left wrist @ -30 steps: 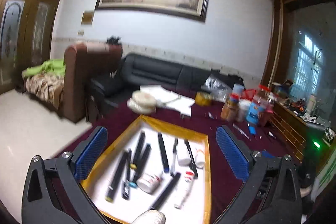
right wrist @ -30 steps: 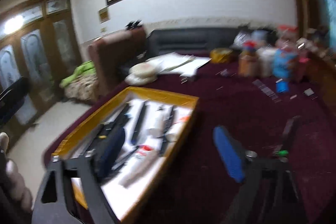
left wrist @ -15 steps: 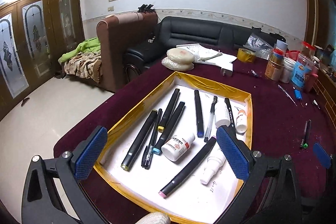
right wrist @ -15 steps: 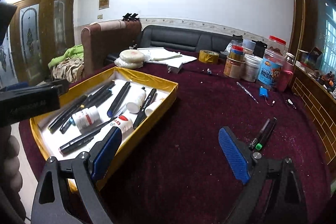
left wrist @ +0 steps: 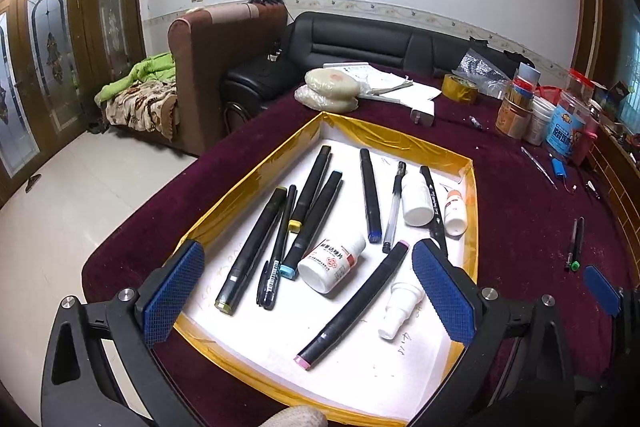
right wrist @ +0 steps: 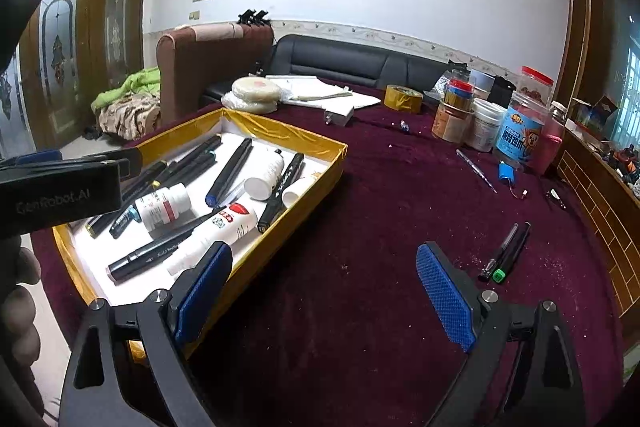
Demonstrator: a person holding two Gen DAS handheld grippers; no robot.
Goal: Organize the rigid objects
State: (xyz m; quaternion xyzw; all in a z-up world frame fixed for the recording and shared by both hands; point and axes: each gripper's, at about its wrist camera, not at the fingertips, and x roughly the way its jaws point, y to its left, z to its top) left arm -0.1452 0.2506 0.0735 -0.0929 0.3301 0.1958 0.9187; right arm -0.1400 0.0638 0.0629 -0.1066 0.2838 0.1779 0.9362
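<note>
Inside the gold-rimmed tray [left wrist: 256, 171] on the maroon bench [right wrist: 360, 307], black markers [left wrist: 312, 183], a pen and white bottles [left wrist: 332, 263] are held. Two loose pens [right wrist: 506, 253] lie on the cloth beside the right gripper [right wrist: 324, 295]. Both the left gripper [left wrist: 308, 295] and right are spread wide, empty.

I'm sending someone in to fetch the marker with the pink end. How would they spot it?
Start at the gold-edged tray on the maroon tablecloth. At its near end, beside the white pill bottle, a black marker lies diagonally. It is the only marker with pink caps; the others end in yellow or blue.
</note>
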